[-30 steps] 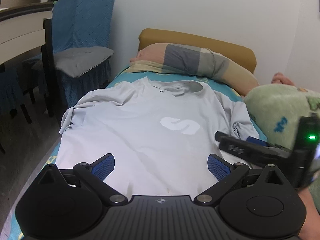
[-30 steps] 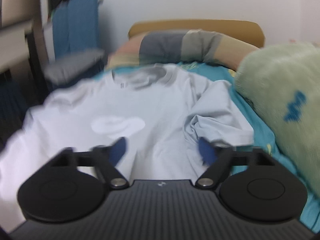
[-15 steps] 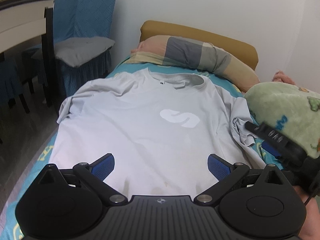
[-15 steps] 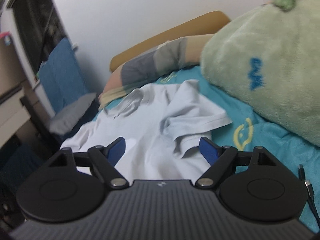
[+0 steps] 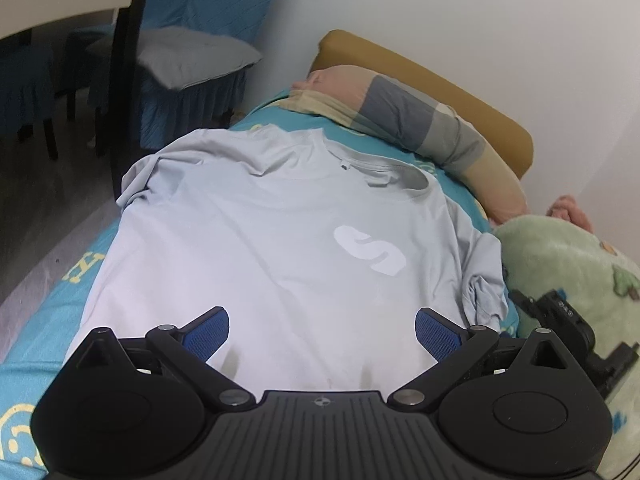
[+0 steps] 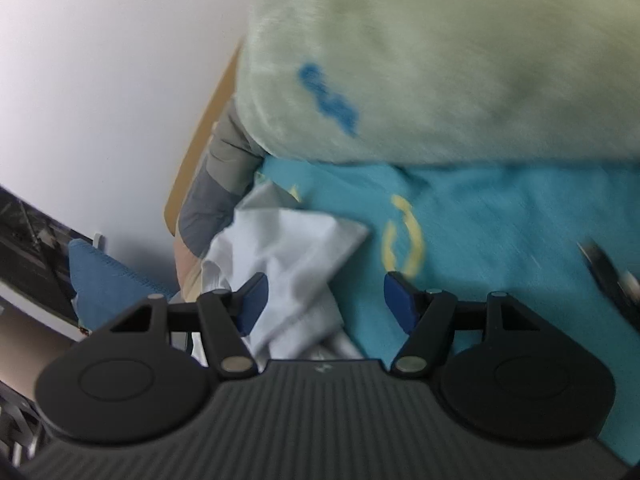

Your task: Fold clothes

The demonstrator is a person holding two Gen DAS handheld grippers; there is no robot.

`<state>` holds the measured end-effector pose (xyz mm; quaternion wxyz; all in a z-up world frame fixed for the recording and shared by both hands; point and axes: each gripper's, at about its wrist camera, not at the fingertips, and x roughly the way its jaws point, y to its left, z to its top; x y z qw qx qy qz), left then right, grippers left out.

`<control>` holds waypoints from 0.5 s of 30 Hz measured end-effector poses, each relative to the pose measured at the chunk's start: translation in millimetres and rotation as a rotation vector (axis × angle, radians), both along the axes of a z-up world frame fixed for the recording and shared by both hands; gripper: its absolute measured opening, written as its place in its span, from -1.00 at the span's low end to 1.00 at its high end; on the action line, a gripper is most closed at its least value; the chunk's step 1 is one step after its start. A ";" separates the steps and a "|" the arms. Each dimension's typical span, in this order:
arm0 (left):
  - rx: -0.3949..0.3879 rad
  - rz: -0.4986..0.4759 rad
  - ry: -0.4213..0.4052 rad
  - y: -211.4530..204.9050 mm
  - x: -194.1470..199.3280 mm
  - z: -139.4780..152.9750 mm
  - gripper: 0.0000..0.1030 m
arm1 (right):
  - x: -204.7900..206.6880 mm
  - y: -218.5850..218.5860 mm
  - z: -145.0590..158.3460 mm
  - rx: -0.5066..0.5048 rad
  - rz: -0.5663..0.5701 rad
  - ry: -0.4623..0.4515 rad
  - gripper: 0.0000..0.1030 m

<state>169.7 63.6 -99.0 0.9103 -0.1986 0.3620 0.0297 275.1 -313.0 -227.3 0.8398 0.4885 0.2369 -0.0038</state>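
The left hand-held gripper hovers over the lower hem of the light grey T-shirt, its blue pads wide apart and nothing between them. The T-shirt lies face up on the bed, collar toward a striped pillow. The right hand-held gripper is rolled sideways, its jaws closing with the crumpled sleeve between them but not yet pinched. Beside that sleeve lie the turquoise sheet and a fuzzy green blanket. A blue-covered chair stands left of the bed.
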 end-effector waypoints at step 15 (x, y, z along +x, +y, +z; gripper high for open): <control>0.004 0.182 -0.064 54.8 -6.1 31.5 0.95 | 76.4 124.1 158.9 -0.808 0.129 -0.156 -0.89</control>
